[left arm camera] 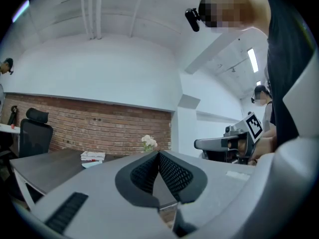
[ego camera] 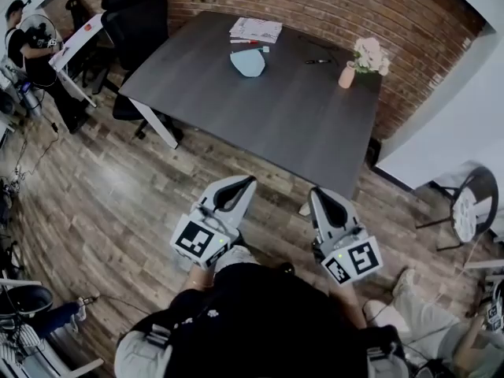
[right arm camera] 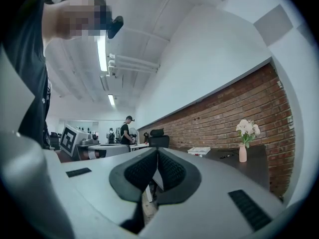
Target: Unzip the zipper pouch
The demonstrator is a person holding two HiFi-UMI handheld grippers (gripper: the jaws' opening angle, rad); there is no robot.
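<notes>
A light blue zipper pouch point(ego camera: 248, 62) lies on the far part of the dark table point(ego camera: 299, 124), just in front of a stack of papers point(ego camera: 256, 29). Both grippers are held level over the wooden floor, short of the table's near edge. My left gripper point(ego camera: 250, 181) is shut with nothing between its jaws; in its own view the tips point(left arm camera: 159, 154) meet. My right gripper point(ego camera: 316, 192) is shut and empty too, its tips point(right arm camera: 157, 151) touching. The pouch shows small in the left gripper view point(left arm camera: 90, 164), beside the papers point(left arm camera: 92, 156).
A pink vase of flowers point(ego camera: 349, 72) and a black pen point(ego camera: 317, 61) sit on the table's right side. Black office chairs point(ego camera: 138, 22) stand at its left end. A person point(ego camera: 35, 50) works at a white desk at far left. A round stool point(ego camera: 472, 203) stands at right.
</notes>
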